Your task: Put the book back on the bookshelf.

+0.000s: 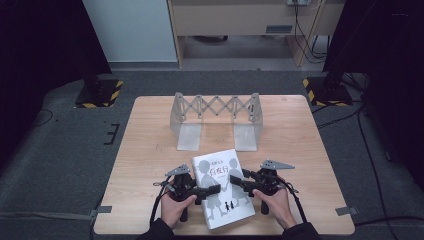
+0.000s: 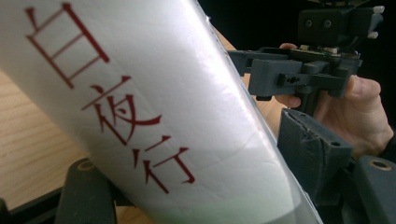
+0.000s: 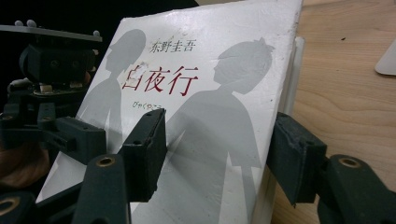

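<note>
1. The thick white paperback book [image 1: 223, 189] lies near the wooden desk's [image 1: 150, 150] front edge.
2. The left claw [image 1: 214, 189] and right claw [image 1: 235, 180] each clamp an opposite edge of the book.
3. Uneven lifting could make the glossy cover slide free.

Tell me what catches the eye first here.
A thick white paperback book with red characters and grey silhouettes sits at the wooden table's near edge, gripped from both sides by the left tongs and right tongs. Behind it, mid-table, stands an expandable grey metal scissor-lattice book rack.
</note>
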`<action>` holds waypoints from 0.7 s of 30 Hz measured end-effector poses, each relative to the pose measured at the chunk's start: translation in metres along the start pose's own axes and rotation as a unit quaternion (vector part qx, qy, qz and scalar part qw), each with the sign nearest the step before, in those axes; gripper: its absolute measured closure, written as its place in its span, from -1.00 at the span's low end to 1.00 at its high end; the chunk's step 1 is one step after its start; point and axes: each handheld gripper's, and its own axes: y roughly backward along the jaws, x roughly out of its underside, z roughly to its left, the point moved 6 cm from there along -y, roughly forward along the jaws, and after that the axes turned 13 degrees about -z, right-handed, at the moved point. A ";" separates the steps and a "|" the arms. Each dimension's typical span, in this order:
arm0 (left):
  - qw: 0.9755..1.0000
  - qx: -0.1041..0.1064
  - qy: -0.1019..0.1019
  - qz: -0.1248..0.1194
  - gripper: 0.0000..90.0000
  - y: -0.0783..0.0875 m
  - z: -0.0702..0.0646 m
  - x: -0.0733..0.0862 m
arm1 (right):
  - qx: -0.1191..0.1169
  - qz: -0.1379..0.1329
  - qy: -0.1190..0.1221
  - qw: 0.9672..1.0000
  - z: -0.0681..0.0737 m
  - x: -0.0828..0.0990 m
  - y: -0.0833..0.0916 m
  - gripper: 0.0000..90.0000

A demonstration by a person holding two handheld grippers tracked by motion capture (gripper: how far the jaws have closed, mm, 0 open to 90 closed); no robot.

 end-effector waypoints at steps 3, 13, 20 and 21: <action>1.000 0.000 -0.011 0.001 -0.33 -0.001 -0.003 -0.004 | 0.000 -0.003 0.000 1.000 0.000 -0.002 0.002 -0.06; 0.998 0.001 -0.037 -0.056 -0.07 -0.008 -0.013 -0.031 | -0.007 -0.071 0.063 0.995 0.009 -0.030 0.016 0.24; 0.996 -0.004 -0.058 -0.074 -0.11 -0.013 -0.015 -0.032 | -0.006 -0.079 0.061 0.995 0.007 -0.031 0.019 0.24; 0.995 -0.008 -0.060 -0.075 -0.12 -0.013 -0.015 -0.031 | -0.006 -0.080 0.061 0.995 0.007 -0.031 0.019 0.24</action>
